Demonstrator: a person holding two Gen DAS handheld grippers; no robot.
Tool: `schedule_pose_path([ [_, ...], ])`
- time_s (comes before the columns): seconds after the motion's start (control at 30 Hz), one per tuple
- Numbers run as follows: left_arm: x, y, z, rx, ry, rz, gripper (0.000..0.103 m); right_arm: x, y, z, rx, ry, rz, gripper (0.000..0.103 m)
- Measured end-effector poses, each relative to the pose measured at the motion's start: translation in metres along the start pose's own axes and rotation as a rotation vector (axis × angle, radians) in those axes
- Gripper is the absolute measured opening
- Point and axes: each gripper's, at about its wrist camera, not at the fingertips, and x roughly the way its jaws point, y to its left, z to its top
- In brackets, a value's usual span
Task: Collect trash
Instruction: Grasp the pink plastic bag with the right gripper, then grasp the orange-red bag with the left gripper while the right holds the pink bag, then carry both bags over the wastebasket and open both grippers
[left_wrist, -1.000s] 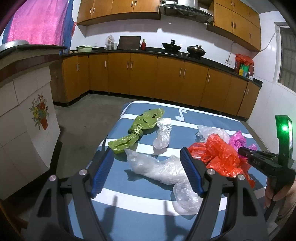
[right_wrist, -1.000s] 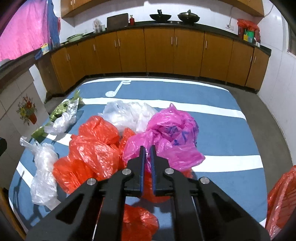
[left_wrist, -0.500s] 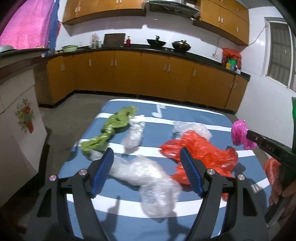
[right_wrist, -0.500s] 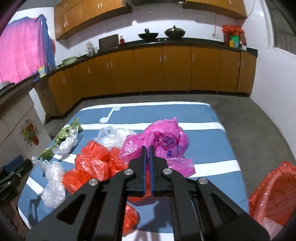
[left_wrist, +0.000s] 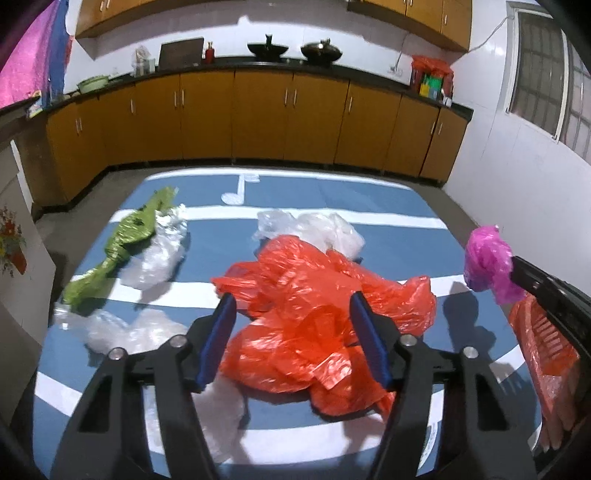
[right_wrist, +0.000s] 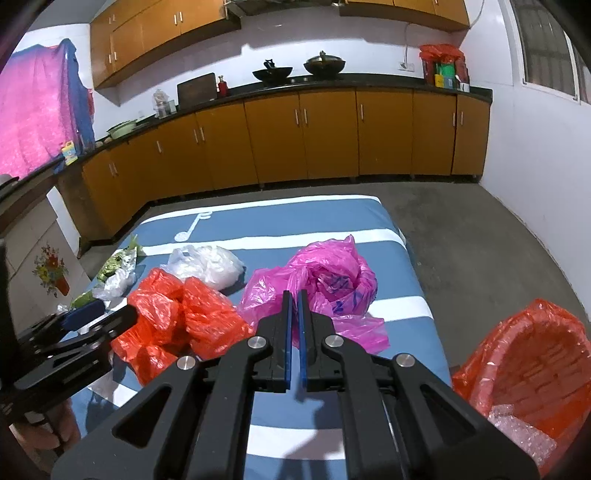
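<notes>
R hand-held gripper (right_wrist: 294, 325) clamped on pink bag (right_wrist: 325, 280), lifted off counter's right edge (right_wrist: 413, 273). L hand-held gripper (left_wrist: 295, 332) jaws apart over red bag (left_wrist: 314, 295) mid-counter. Step: carrying pink to red-lined basket (right_wrist: 532, 365). Next I'd swing R over it, release.
</notes>
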Motion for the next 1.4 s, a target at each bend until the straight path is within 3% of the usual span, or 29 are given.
schedule_pose_path([
  [0.1, 0.012, -0.001, 0.0, -0.013, 0.038, -0.016, 0.053, 0.0, -0.004, -0.003, 0.003, 0.007, 0.0, 0.004],
  [0.23, 0.019, -0.001, -0.001, -0.019, 0.064, -0.049, 0.019, -0.001, -0.007, -0.005, 0.009, 0.012, -0.003, 0.004],
  [0.37, 0.012, -0.001, -0.003, -0.013, 0.044, -0.078, 0.006, -0.003, -0.009, -0.006, 0.015, 0.013, -0.005, 0.004],
  [0.87, -0.038, -0.004, -0.005, -0.027, -0.038, -0.17, 0.003, -0.032, -0.011, -0.004, 0.016, -0.029, -0.011, 0.004],
  [1.4, -0.079, -0.042, 0.011, 0.0, -0.119, -0.249, 0.003, -0.069, -0.025, -0.006, 0.046, -0.08, -0.034, 0.004],
])
